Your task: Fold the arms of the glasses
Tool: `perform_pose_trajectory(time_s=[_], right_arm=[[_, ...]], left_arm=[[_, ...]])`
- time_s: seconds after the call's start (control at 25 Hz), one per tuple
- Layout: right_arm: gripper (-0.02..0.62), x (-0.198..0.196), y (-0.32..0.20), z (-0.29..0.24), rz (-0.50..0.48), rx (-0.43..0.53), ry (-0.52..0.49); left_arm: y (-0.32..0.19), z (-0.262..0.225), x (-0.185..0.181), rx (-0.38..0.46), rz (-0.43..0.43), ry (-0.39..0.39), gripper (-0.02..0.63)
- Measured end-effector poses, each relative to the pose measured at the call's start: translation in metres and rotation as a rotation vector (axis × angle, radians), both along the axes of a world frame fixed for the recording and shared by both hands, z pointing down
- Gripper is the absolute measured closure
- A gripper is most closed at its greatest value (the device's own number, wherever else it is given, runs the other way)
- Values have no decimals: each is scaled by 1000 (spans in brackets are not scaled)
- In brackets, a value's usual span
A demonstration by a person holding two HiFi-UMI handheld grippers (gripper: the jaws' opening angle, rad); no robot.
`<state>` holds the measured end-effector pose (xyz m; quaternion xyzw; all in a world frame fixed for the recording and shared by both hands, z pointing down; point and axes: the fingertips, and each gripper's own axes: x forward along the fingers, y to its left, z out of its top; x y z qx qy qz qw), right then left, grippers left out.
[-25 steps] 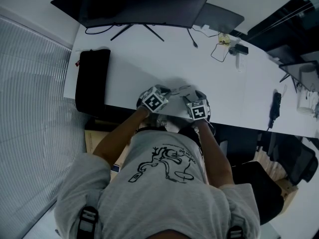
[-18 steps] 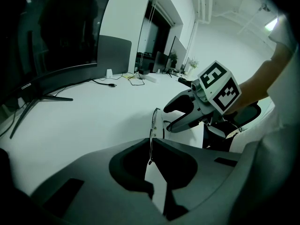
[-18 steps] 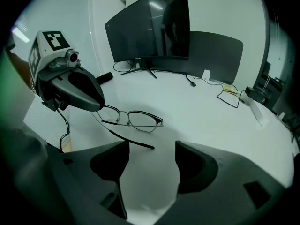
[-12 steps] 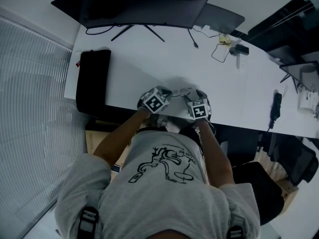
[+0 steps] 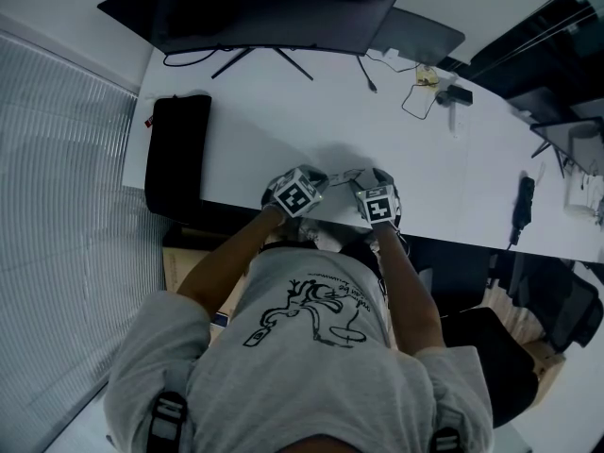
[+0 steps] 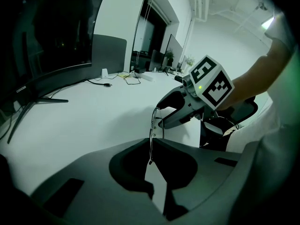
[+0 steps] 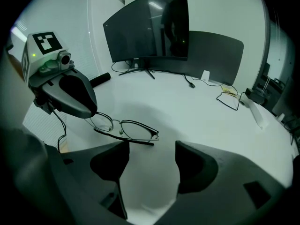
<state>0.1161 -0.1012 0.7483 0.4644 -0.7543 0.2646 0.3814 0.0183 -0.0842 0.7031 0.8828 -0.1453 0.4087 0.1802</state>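
**Glasses clamped in left claw; right claw open; no shift from a second ago.**

In the head view neither claw has shifted noticeably over the last second, so the fold is judged not to have advanced. The left claw (image 6: 151, 143) stands nearly closed, pinching the glasses (image 7: 119, 131) by the frame end at 9 o'clock in the right gripper view. It holds them over the tabletop (image 7: 187, 111) near its front edge. One dark arm (image 7: 126, 137) appears to lie along the lenses (image 7: 136, 131); the state of the other cannot be read. The right claw (image 7: 152, 143) stands wide apart and empty, with the free end of the glasses just beyond its jaws at 12 o'clock. Both claws pitch steeply down, tips converging, and the forearms (image 5: 236, 253) reach in from 6 o'clock.
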Motion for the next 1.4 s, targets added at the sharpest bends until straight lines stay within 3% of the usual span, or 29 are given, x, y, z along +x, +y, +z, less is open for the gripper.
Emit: perform_pose_trajectory(time_s=[0.84, 1.4], right_arm=[[281, 1, -5, -15, 13, 32, -38], [288, 16, -8, -35, 25, 61, -67]], left_arm=[[-28, -5, 3, 121, -59, 6, 574], [-61, -3, 14, 351, -59, -47, 574]])
